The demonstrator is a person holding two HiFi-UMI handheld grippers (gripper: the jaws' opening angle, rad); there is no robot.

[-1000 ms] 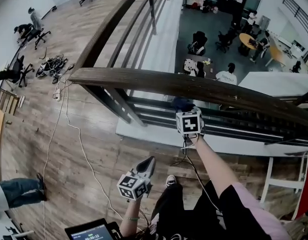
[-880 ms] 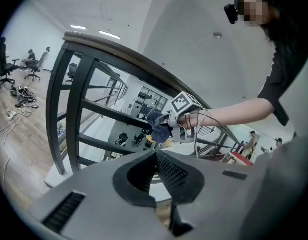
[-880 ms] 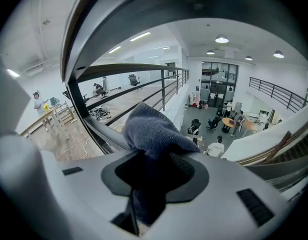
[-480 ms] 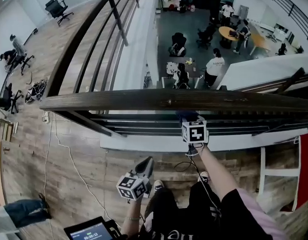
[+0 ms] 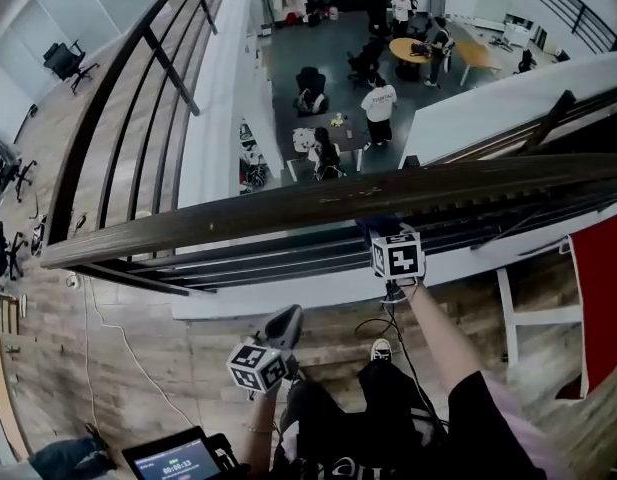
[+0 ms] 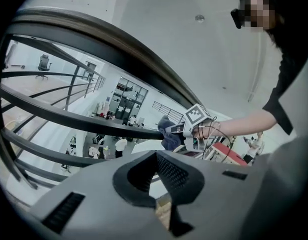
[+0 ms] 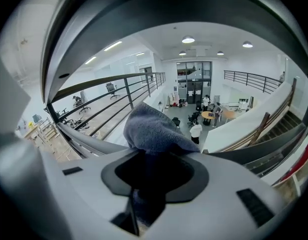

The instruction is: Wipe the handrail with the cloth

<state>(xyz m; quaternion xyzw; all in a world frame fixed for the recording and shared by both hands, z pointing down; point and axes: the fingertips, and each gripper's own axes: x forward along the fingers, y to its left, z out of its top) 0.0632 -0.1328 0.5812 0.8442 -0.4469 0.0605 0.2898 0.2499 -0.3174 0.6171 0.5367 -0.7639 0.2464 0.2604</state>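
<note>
A wood floor (image 5: 128, 368) is spreading across the upper level, with office chairs (image 5: 66, 60) standing at its far left. Below, people (image 5: 378, 103) are standing and sitting on a dark floor (image 5: 343, 43) near a round table (image 5: 413, 46). Ceiling lamps (image 7: 188, 40) are shining on white walls (image 7: 167, 81) around glass doors (image 7: 193, 89). A red panel (image 5: 600, 298) is showing at the right.

A dark wooden handrail (image 5: 238, 218) runs left to right; a bunched blue-grey cloth (image 7: 154, 129) sits at its near edge, right of middle.
</note>
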